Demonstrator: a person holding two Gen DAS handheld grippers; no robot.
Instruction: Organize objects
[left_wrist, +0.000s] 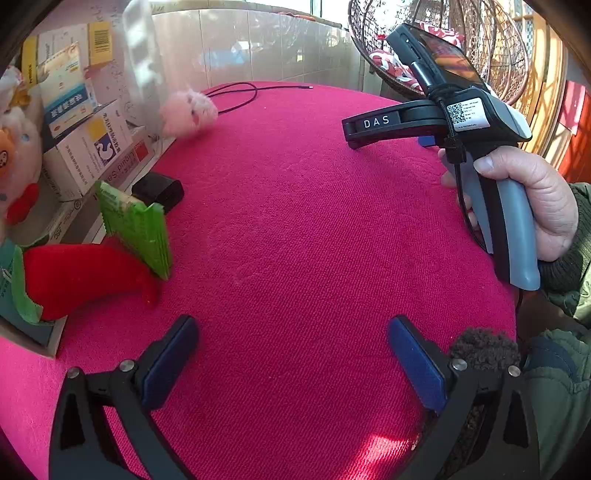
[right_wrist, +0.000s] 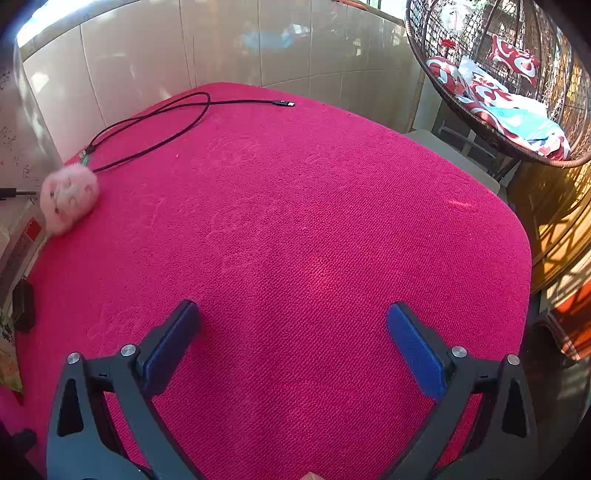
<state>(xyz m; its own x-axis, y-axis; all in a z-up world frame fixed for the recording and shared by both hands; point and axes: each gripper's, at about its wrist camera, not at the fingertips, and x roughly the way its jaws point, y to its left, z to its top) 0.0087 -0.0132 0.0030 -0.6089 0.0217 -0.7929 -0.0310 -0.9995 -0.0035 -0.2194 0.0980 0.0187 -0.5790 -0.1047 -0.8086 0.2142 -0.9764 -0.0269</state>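
My left gripper (left_wrist: 291, 347) hangs open over the magenta cloth (left_wrist: 295, 240), nothing between its blue pads. My right gripper (right_wrist: 291, 321) is open too, above bare cloth (right_wrist: 295, 221). The left wrist view shows it at the upper right, gripped by a hand (left_wrist: 535, 203). A pink fluffy ball (left_wrist: 188, 110) (right_wrist: 68, 197) lies at the far left. A black USB cable (left_wrist: 236, 96) (right_wrist: 166, 118) loops behind it. A black adapter (left_wrist: 159, 190) (right_wrist: 24, 304), a green packet (left_wrist: 136, 229) and a red plush piece (left_wrist: 66, 277) lie along the left side.
Medicine boxes (left_wrist: 81, 110) and a plush toy (left_wrist: 14, 166) are stacked at the left edge of the table. A tiled wall (right_wrist: 221, 44) runs behind. A wicker hanging chair (right_wrist: 498, 92) with cushions stands past the right rear corner.
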